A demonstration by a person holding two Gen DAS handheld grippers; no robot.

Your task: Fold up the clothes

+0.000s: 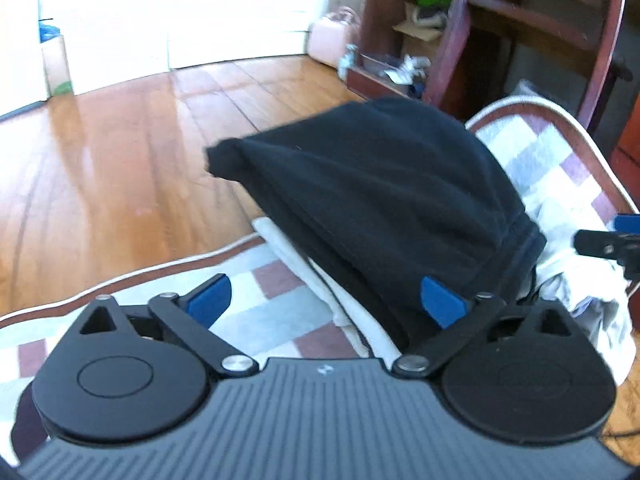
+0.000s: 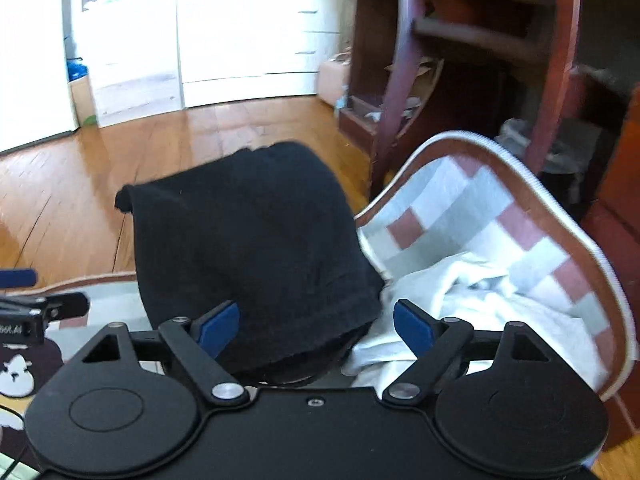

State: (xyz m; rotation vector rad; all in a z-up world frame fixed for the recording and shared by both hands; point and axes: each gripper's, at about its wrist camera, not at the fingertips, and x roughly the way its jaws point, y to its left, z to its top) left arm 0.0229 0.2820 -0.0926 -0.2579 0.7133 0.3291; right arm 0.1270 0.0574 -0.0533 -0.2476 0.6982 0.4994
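A checked rug (image 2: 532, 240) is spread on the wooden floor (image 1: 120, 152), its far edge curled up against a chair leg (image 2: 396, 92), so room beyond is limited. A black garment (image 1: 380, 200) is laid near the rug's left edge, apparently folded over, beside a crumpled white garment (image 2: 452, 292). The left gripper (image 1: 326, 304) and right gripper (image 2: 316, 326) are held spread wide, nothing pinched, seemingly poised for another fold.
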